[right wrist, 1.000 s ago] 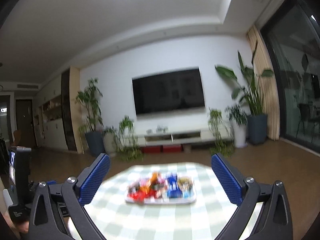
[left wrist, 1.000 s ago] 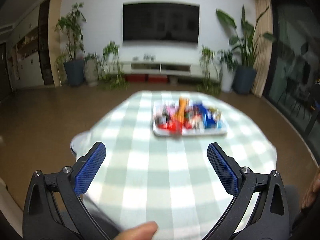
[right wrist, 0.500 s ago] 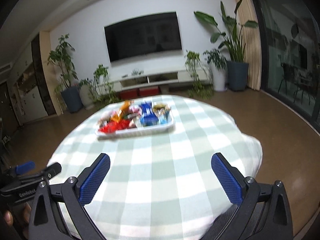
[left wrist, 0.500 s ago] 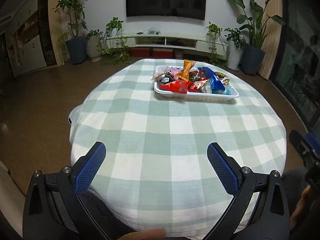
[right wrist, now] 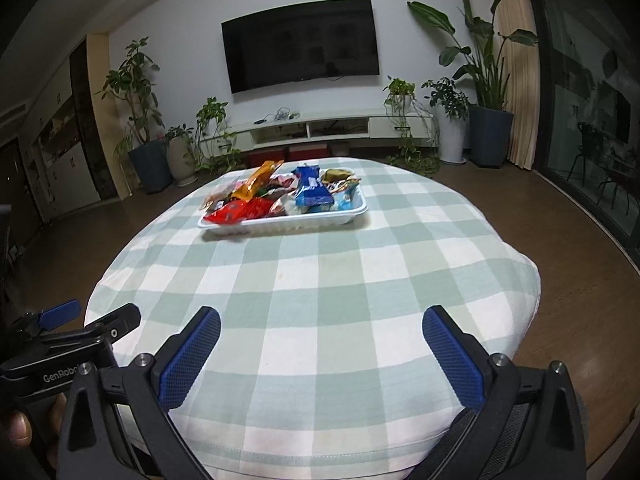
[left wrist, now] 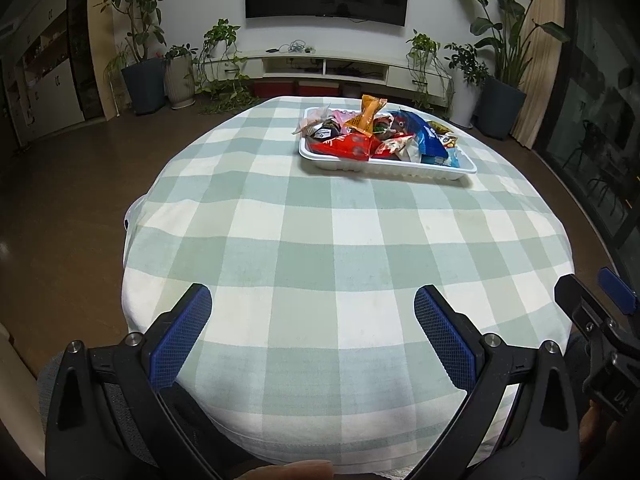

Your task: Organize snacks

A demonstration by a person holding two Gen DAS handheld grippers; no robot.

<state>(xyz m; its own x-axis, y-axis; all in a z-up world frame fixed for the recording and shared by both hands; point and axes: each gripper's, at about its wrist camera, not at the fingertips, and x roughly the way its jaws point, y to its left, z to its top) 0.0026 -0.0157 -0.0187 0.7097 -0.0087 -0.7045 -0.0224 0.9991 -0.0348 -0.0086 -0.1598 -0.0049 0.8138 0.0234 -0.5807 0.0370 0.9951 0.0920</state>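
Checked green-and-white cloth [left wrist: 320, 240] covered one round table, and one white tray [left wrist: 384, 168] sat on its far half, right of centre in the left wrist view. Snacks were heaped inside it: one red packet [left wrist: 346, 147] lay at the near left edge, one orange packet [left wrist: 366, 114] stood tilted above the pile, and one blue packet [left wrist: 424, 136] leaned toward the right side, with a pink wrapper [left wrist: 340, 114] at the back; the rest were too jumbled to count. From the right wrist view the same tray [right wrist: 280, 226] appeared left of centre, its blue packet [right wrist: 314, 191] facing up.

Two grippers hovered over the near rim of the table, well apart from the tray. Left gripper [left wrist: 313, 320] had its two blue pads spread wide and held nothing; right gripper [right wrist: 321, 344] was likewise spread, nothing between its pads. Each showed at the edge of the other's view.

Beyond the table, one dark television [right wrist: 302, 44] hung on the white wall above one low cabinet [right wrist: 320, 128]. Potted plants [right wrist: 140, 92] flanked it on both sides.
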